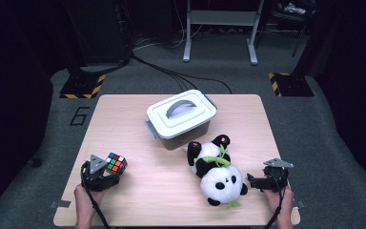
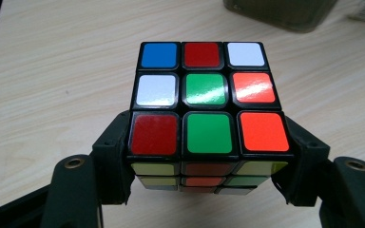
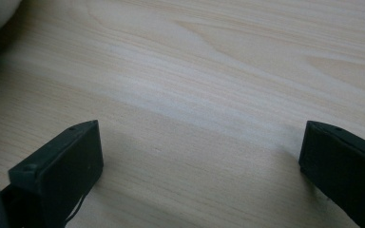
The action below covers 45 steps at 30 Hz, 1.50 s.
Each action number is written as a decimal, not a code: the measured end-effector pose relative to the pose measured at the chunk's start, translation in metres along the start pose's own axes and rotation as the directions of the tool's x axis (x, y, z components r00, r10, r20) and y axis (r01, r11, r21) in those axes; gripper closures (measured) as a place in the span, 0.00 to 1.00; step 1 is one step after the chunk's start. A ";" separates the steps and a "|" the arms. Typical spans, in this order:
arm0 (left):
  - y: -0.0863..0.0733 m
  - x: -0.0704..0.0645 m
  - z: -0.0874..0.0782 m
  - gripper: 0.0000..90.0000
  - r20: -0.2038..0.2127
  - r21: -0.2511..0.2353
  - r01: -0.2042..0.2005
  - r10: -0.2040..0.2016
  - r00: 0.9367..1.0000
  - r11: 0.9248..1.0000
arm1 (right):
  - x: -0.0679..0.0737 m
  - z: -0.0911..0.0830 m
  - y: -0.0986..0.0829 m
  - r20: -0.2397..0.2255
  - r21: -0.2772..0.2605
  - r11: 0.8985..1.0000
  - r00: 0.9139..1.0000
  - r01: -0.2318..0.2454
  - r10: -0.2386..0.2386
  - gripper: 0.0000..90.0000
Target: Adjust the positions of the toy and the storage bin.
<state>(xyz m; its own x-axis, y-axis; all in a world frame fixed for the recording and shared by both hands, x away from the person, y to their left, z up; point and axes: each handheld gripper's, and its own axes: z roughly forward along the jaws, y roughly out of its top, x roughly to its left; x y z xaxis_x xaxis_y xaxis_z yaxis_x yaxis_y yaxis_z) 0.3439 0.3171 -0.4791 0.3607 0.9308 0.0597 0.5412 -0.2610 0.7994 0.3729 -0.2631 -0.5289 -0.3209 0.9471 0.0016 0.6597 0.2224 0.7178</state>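
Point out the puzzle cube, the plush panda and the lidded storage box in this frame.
puzzle cube (image 2: 206,90): left gripper view, green centre tile of its top face.
plush panda (image 1: 220,181): high view, white face.
lidded storage box (image 1: 181,114): high view, white lid beside the handle.

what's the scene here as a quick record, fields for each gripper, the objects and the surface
left gripper: shut on Rubik's cube, jaws against its two sides
right gripper: open, nothing between its jaws, over bare wood
panda plush toy: lying on the table beside the right gripper
storage box: grey, white lid with handle on, at table's far middle
table: light wood
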 end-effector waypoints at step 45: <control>0.041 0.079 0.041 0.38 -0.119 0.009 0.074 -0.073 0.990 0.997 | 0.000 0.000 0.000 0.000 0.000 1.000 1.000 0.000 0.000 0.00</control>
<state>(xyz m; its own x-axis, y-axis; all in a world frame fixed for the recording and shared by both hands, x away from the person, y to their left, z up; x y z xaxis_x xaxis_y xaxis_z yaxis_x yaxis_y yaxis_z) 0.4259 0.3690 -0.4661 0.2273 0.9711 0.0723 0.5735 -0.1935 0.7960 0.3729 -0.2630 -0.5289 -0.3210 0.9471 0.0015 0.6595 0.2224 0.7180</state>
